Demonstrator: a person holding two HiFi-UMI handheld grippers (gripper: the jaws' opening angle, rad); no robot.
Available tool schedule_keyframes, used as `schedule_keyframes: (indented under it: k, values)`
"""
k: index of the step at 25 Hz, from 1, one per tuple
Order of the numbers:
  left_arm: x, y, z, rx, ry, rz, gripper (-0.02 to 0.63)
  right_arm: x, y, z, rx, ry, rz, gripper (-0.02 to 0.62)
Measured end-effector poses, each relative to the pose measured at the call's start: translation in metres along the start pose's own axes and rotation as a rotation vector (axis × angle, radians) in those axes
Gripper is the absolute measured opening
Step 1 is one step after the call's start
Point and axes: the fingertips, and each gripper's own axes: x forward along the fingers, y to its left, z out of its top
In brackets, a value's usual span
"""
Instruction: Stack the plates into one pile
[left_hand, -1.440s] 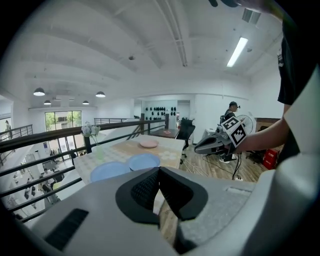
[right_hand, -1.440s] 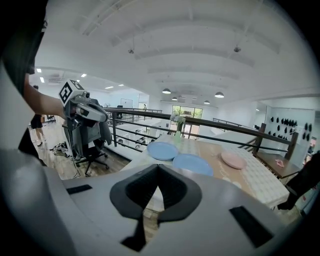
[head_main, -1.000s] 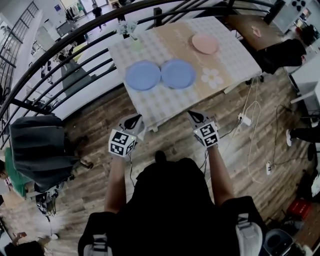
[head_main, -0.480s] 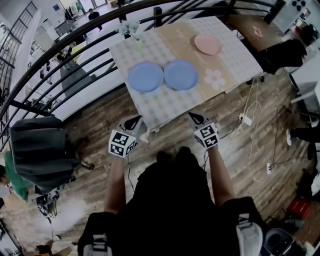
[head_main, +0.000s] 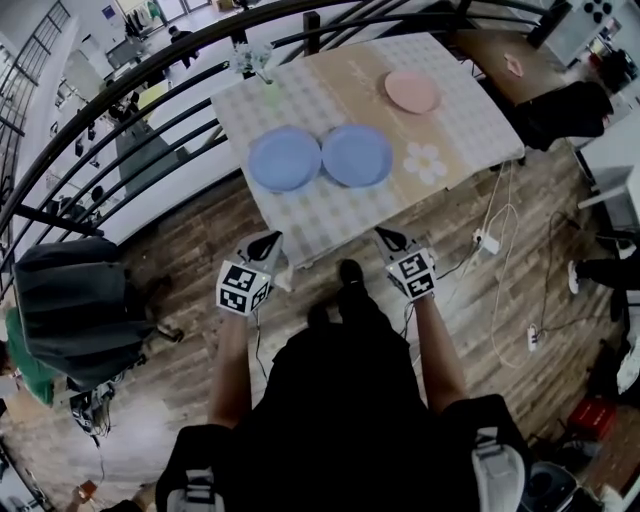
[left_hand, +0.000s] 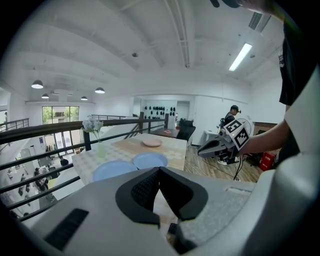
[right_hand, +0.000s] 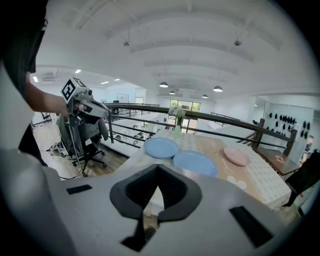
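Stepped nearer the tabletop (head_main: 470, 110) since a second before, with one shoe (head_main: 349, 270) put forward between the left gripper (head_main: 268, 238) and right gripper (head_main: 385, 236). Kept both much where they had been, short of the near edge and above the plank floor (head_main: 520, 260).

Lost the lower head view to a dark shirt (head_main: 340, 420). Lost the tabletop's far-left corner behind the black railing (head_main: 150, 100). Lost its near edge behind each gripper's own grey body in the gripper views. Could not tell whether the two blue rims merely met or overlapped.

Found one container, a pale green vase (head_main: 272, 92), upright near the far-left corner, with a small bunch of whitish flowers in it; too small to make out more.

Counted three plates, all flat on the tabletop, none stacked. Saw the left blue plate (head_main: 284, 158) and right blue plate (head_main: 357, 155) side by side near the middle, and the pink plate (head_main: 412, 91) well apart toward the far right. Noted all three as round, shallow and smooth. Noted a checked cloth with a tan band and a white flower print (head_main: 425, 158) just right of the blue pair.

Found the left jaws together, ribbed black pads meeting at the tips, nothing between. Found the right jaws likewise together and empty.
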Motion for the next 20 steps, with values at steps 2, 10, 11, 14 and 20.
schedule_keyframes:
  k: [2, 10, 11, 14, 20]
  values:
    - [0.007, 0.001, 0.003, -0.003, 0.0, 0.001, 0.0, 0.004, -0.006, -0.002, 0.001, 0.008, 0.008, -0.002]
    - [0.025, 0.005, 0.007, -0.018, 0.027, 0.013, 0.002, 0.022, -0.023, -0.005, -0.007, 0.032, 0.047, -0.002]
    - [0.027, 0.007, 0.007, -0.022, 0.029, 0.018, 0.001, 0.026, -0.026, -0.005, -0.009, 0.035, 0.052, -0.002]
    - [0.033, 0.018, 0.008, -0.033, 0.029, 0.036, 0.0, 0.041, -0.032, -0.006, -0.021, 0.047, 0.069, -0.002]
    - [0.049, 0.032, 0.017, -0.051, 0.023, 0.069, 0.0, 0.064, -0.046, -0.018, -0.05, 0.095, 0.116, -0.002]
